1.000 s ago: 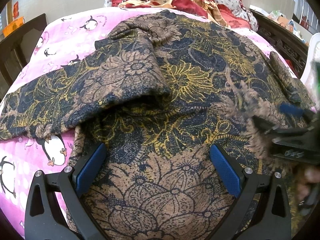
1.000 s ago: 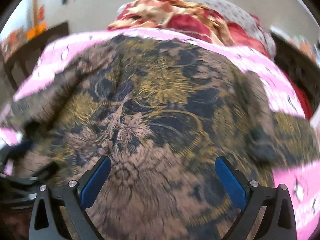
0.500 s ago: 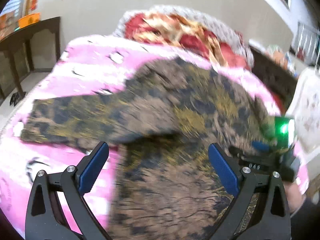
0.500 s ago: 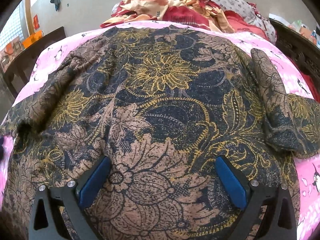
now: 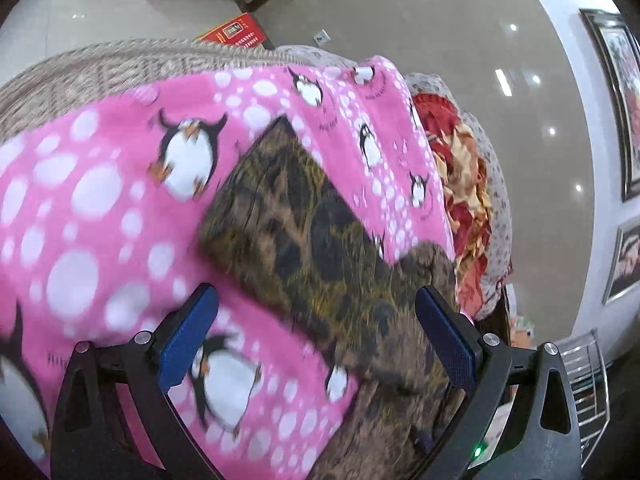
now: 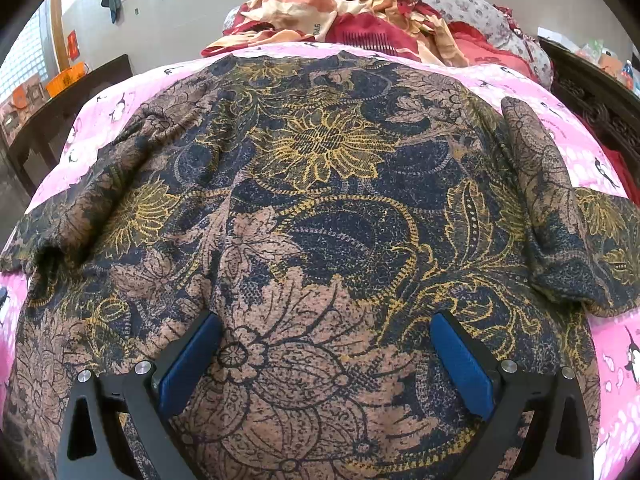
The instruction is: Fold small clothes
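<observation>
Left tongs (image 5: 316, 336) swing out over the sleeve (image 5: 296, 216), jaws apart; right tongs (image 6: 326, 354) stay apart above the top (image 6: 320, 184): sleeve fold coming.

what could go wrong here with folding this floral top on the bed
The left gripper hangs open over the left sleeve, in a blurred, tilted view, so a grab may miss or pinch the pink penguin blanket too. The right sleeve lies bunched on the floral top; folding over it may trap a lump. The right gripper is open too, so nothing pins the cloth.
</observation>
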### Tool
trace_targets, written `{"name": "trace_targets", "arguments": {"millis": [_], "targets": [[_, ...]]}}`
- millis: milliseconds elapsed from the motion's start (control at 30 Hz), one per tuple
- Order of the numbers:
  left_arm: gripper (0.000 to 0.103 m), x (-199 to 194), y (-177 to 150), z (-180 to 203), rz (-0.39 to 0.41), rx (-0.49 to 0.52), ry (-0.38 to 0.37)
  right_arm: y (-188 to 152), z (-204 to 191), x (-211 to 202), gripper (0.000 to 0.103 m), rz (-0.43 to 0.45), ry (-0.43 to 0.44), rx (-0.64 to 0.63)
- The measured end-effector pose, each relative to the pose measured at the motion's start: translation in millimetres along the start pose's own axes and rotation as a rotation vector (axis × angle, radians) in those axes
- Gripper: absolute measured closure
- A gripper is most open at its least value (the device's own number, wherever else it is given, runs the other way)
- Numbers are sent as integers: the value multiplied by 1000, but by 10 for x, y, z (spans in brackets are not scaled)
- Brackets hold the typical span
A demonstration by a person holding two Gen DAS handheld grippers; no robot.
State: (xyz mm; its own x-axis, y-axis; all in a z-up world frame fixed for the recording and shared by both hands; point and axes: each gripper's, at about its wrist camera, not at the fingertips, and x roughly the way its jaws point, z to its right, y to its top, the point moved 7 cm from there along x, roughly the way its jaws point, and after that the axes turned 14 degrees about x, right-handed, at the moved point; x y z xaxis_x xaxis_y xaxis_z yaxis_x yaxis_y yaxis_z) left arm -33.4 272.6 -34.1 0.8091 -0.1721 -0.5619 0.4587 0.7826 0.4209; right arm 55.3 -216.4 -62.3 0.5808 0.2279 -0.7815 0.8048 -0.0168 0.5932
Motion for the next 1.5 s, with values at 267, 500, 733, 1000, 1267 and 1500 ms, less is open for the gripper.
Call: {"name": "trace_targets", "arguments": {"millis": [267, 500, 733, 1000, 1267, 1500], "targets": [[79, 157, 146, -143, -36, 93, 192, 6, 2, 3, 0, 0, 0, 0], [99, -38, 320, 129, 12, 342, 352, 3, -4, -1, 0, 0, 2, 2], [100, -1064, 1393, 491, 400, 430, 473, 2, 2, -3, 0, 1, 1, 1], [99, -725, 1409, 1257, 351, 679, 343, -4, -10, -4, 0, 0, 1, 2], [99, 1002, -106, 2476, 22, 966, 69, 8, -13, -4, 0, -1, 8, 7], [92, 1864, -1321, 2114, -263, 1069, 175, 2, -8, -14, 0, -1, 15, 11]]}}
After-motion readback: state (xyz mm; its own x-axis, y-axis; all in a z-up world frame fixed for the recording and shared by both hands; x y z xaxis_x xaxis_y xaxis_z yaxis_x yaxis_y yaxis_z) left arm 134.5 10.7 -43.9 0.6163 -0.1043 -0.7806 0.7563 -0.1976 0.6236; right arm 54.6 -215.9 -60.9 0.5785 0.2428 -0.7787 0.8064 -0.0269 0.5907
